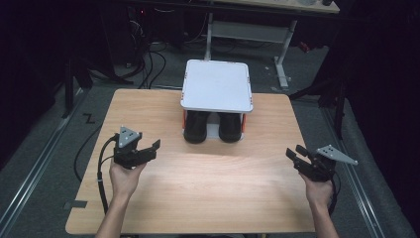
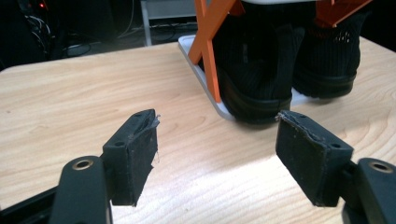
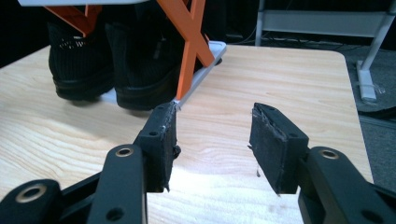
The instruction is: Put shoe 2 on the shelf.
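Observation:
A small rack with a white top [image 1: 217, 85] and orange cross braces [image 2: 210, 42] stands at the back middle of the wooden table [image 1: 198, 173]. Two black shoes [image 1: 196, 127] [image 1: 230, 127] sit side by side on its lower white shelf, toes toward me. In the left gripper view the nearer shoe [image 2: 254, 60] lies ahead and to the right of the jaws. My left gripper [image 1: 151, 150] hovers over the table's left side, open and holding nothing. At the right edge my right gripper [image 1: 293, 153] is open too, nothing between its pads, with the shoes [image 3: 140, 56] ahead on its left.
Beyond the table's far edge the floor is dark, with cables [image 1: 148, 64] and a white desk frame [image 1: 282, 54]. Bare wood stretches between the two grippers and in front of the rack. A black cable [image 1: 101, 173] trails from the left gripper.

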`<state>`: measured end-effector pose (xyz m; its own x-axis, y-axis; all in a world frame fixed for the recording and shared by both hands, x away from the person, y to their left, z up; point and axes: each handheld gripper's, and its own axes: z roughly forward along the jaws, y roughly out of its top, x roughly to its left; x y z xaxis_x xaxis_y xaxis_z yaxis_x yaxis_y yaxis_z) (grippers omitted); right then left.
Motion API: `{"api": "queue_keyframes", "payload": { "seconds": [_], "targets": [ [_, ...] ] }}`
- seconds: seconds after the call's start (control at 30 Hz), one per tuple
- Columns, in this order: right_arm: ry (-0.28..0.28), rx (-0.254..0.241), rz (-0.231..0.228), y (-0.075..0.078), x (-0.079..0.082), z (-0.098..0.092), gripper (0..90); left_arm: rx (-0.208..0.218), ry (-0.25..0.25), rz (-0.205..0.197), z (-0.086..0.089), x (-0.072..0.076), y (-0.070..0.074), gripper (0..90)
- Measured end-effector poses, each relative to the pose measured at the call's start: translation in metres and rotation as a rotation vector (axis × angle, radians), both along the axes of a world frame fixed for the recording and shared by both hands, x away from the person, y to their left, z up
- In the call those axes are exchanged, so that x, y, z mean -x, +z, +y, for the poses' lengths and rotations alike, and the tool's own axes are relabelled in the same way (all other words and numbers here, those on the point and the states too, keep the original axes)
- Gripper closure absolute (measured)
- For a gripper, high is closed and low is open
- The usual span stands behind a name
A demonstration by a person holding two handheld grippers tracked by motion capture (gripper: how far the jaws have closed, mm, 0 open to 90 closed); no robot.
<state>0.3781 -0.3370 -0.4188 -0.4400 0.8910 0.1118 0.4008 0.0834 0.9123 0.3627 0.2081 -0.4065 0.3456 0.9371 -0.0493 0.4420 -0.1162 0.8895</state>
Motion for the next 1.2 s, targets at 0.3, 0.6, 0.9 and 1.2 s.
{"api": "queue_keyframes", "payload": {
  "seconds": [0.3, 0.6, 0.9, 1.2],
  "targets": [
    [-0.010, 0.030, 0.031, -0.016, -0.003, 0.001, 50.7, -0.002, 0.001, 0.027, 0.001, 0.004, -0.021, 33.1],
    [-0.016, 0.047, 0.066, -0.027, -0.008, 0.002, 50.9, -0.026, -0.008, 0.083, -0.002, 0.002, -0.044, 33.9],
    [-0.024, 0.059, 0.106, -0.038, -0.016, 0.006, 51.0, -0.037, 0.009, 0.154, -0.007, -0.006, -0.055, 30.9],
    [-0.032, 0.084, 0.145, -0.051, -0.030, 0.011, 50.7, -0.082, 0.025, 0.185, -0.015, -0.016, -0.070, 31.4]
  ]
}}
